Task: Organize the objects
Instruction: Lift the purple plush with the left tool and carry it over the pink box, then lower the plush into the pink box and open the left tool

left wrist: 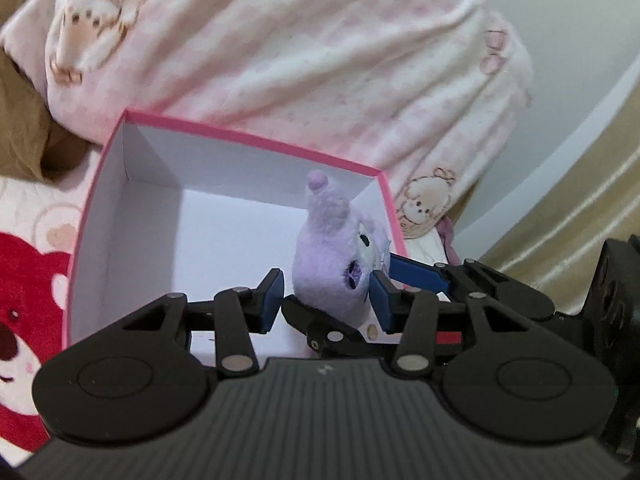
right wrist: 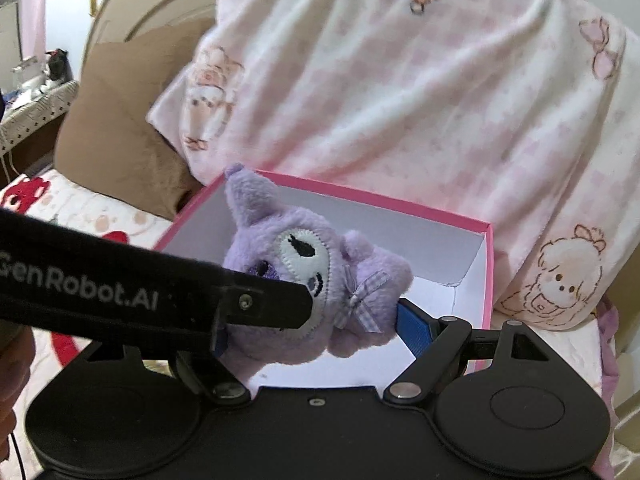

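Right gripper (right wrist: 312, 320) pinching plush (right wrist: 304, 280), ear up

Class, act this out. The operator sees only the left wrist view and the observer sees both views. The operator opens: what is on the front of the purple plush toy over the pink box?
Observer: The plush toy has a white face patch with dark stitched eyes.
Operator: Is there anything that might snag?
Observer: A checked purple bow sits just below the face.
Operator: Is the right claw gripping it on both sides?
Observer: One blue finger presses its side. The other is mostly hidden behind a lettered black bar.
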`<state>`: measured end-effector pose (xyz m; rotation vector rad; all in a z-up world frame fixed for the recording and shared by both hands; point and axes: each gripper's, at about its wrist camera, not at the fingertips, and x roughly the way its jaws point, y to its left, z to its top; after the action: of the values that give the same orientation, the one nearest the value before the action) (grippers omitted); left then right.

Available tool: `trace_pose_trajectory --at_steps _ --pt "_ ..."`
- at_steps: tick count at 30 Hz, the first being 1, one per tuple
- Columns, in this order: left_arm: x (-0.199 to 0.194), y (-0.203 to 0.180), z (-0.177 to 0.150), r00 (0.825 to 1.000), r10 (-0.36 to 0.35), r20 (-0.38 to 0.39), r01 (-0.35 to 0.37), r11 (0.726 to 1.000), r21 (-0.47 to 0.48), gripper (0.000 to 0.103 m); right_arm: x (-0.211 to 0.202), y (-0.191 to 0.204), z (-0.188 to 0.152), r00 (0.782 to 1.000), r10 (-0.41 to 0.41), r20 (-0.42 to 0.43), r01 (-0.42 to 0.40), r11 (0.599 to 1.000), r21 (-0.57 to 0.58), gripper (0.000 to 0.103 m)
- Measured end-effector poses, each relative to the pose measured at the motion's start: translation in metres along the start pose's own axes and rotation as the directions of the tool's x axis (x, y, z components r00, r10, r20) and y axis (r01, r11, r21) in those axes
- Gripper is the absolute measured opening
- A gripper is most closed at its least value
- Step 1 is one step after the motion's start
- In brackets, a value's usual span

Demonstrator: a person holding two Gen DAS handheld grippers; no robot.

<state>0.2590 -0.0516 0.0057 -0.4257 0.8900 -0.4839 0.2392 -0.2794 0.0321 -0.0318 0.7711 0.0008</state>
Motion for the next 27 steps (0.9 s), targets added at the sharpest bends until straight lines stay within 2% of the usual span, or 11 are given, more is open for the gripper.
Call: trace_pose_trajectory --at_steps 3,6,10,11,14,20,23,25,27 --pt "0.023 0.008 0.011 0.999 -0.008 -0.040 0.006 1.000 -0.030 0.044 0.023 -0.010 0.005 0.998 -0.022 -0.053 0.023 1.000 0.018 0.086" --pt "0.047 0.012 0.019 0.997 0.033 -0.067 -0.034 0.999 -0.013 0.044 0.050 -0.019 0.010 0.991 -0.061 -0.118 0.064 0.998 0.021 0.086" --pt "0.076 0.030 0.029 0.994 0.025 -0.106 -0.033 0.996 -0.078 0.036 0.089 -0.030 0.018 0.974 -0.089 -0.208 0.100 0.994 0.040 0.086" --pt "0.084 0.036 0.031 0.993 0.022 -0.115 -0.034 0.994 -0.100 0.036 0.096 -0.031 0.020 0.972 -0.088 -0.218 0.098 0.995 0.034 0.086" --pt "0.102 0.049 0.034 0.989 0.018 -0.148 -0.042 0.987 -0.156 0.024 0.114 -0.032 0.021 0.965 -0.054 -0.257 0.057 0.998 0.002 0.083" --pt "0.128 0.057 0.034 0.979 0.073 -0.191 -0.105 0.981 -0.163 0.024 0.118 -0.037 0.018 0.964 -0.011 -0.264 0.017 1.000 0.017 0.083" --pt "0.134 0.054 0.034 0.975 0.104 -0.195 -0.133 0.981 -0.143 0.024 0.112 -0.035 0.014 0.965 -0.034 -0.259 0.033 0.999 -0.009 0.067" --pt "0.137 0.053 0.033 0.973 0.114 -0.202 -0.145 0.979 -0.144 0.024 0.114 -0.040 0.011 0.960 -0.063 -0.272 0.058 0.998 -0.027 0.040" --pt "0.138 0.049 0.033 0.969 0.132 -0.208 -0.163 0.976 -0.143 0.025 0.111 -0.047 0.007 0.960 -0.047 -0.277 0.048 0.999 -0.001 0.028"
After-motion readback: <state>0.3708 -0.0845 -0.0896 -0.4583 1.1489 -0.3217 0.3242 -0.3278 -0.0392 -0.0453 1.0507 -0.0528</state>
